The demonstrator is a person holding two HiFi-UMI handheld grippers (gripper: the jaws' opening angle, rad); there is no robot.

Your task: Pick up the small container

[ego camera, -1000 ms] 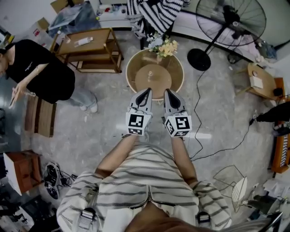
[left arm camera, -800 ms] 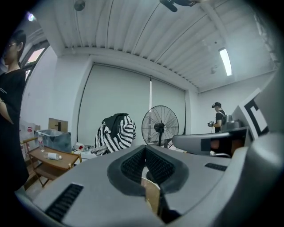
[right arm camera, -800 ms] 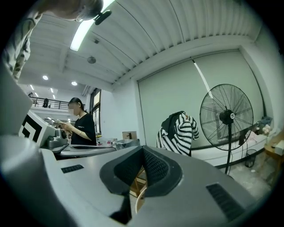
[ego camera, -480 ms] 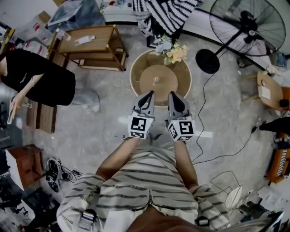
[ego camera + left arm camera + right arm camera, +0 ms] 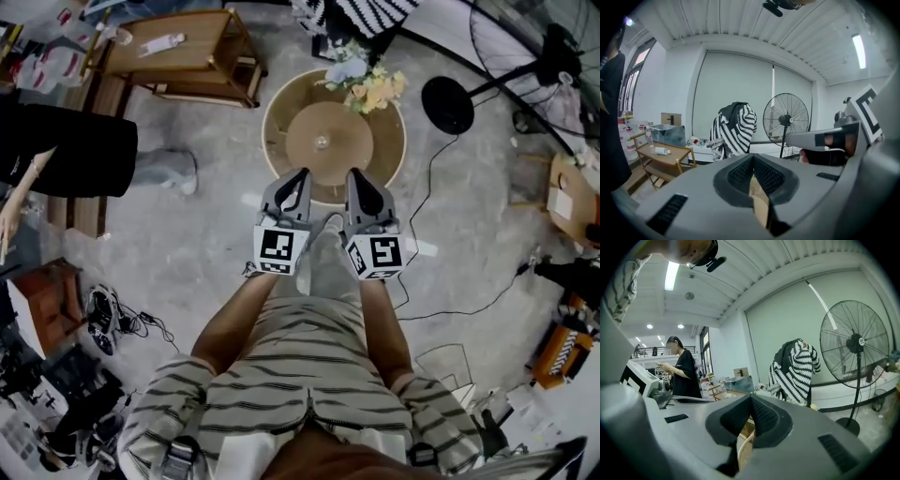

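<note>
Evidently both grippers are held side by side at waist height, pointing at a round table (image 5: 277, 112). The left gripper (image 5: 301, 176) has its jaws pressed together with nothing between them, and the right gripper (image 5: 352, 175) likewise shows its pads meeting on nothing. A tiny pale object (image 5: 322, 142), probably the small container though too small to tell for sure, sits at the table's centre, apart from both grippers. Flowers (image 5: 371, 84) stand at the far rim, near a fan (image 5: 448, 105).
</note>
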